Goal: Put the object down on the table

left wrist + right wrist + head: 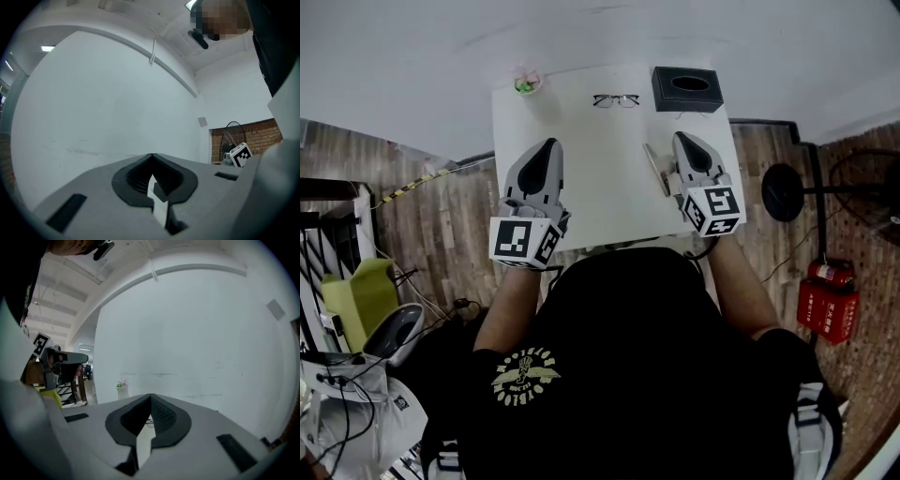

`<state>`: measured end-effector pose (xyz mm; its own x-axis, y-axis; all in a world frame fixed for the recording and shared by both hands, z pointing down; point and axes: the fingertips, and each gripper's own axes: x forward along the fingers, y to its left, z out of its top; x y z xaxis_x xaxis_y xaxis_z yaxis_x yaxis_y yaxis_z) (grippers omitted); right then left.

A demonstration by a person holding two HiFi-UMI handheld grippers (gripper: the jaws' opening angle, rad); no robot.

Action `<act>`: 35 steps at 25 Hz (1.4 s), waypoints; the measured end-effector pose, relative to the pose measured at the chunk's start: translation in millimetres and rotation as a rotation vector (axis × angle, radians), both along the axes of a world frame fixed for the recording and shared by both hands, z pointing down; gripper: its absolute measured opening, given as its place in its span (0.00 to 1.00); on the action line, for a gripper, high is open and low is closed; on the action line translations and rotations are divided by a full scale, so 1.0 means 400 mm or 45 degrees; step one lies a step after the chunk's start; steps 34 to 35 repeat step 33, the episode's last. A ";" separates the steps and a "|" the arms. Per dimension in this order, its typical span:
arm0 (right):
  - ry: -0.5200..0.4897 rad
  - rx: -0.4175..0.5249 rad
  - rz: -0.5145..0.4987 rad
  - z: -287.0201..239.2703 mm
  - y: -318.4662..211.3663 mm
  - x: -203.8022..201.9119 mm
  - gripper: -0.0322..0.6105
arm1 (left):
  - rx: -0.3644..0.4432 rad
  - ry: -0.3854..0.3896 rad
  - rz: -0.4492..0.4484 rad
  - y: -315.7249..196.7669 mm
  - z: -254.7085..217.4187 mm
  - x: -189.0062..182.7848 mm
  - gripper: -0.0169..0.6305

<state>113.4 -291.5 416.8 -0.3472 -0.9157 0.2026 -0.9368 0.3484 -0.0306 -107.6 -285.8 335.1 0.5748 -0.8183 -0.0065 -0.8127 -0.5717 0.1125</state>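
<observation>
Object [656, 169]: slim, pale, lying flat on the white table [600, 202], just beside the right gripper [681, 138]. Hovering that one and the left gripper [549, 143] above the tabletop, both pairs of jaws pressing together, gripping nothing.

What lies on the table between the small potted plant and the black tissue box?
A pair of glasses, on the white table between the plant and the tissue box; the head view shows it.

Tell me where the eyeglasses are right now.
In the head view, the eyeglasses lie near the far edge of the white table, just left of the black tissue box, with the small potted plant farther left at the corner.
</observation>
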 end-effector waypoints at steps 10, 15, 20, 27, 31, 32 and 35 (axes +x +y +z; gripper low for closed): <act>0.019 0.110 -0.058 -0.159 0.024 -0.005 0.05 | 0.018 -0.052 -0.001 -0.015 0.012 0.052 0.04; 0.049 0.160 -0.075 -0.220 0.042 -0.007 0.05 | 0.025 -0.049 0.005 -0.013 0.006 0.075 0.04; 0.050 0.198 -0.097 -0.270 0.056 -0.004 0.05 | 0.030 -0.045 0.006 -0.009 0.003 0.097 0.04; 0.054 0.227 -0.117 -0.304 0.061 0.002 0.05 | 0.028 -0.048 0.003 -0.011 0.002 0.120 0.04; 0.046 0.212 -0.122 -0.296 0.058 0.016 0.05 | 0.019 -0.055 -0.005 -0.011 0.009 0.132 0.04; 0.043 0.206 -0.124 -0.293 0.058 0.017 0.05 | 0.015 -0.057 -0.007 -0.011 0.011 0.134 0.04; 0.038 0.201 -0.127 -0.290 0.059 0.018 0.05 | 0.011 -0.059 -0.010 -0.010 0.013 0.135 0.04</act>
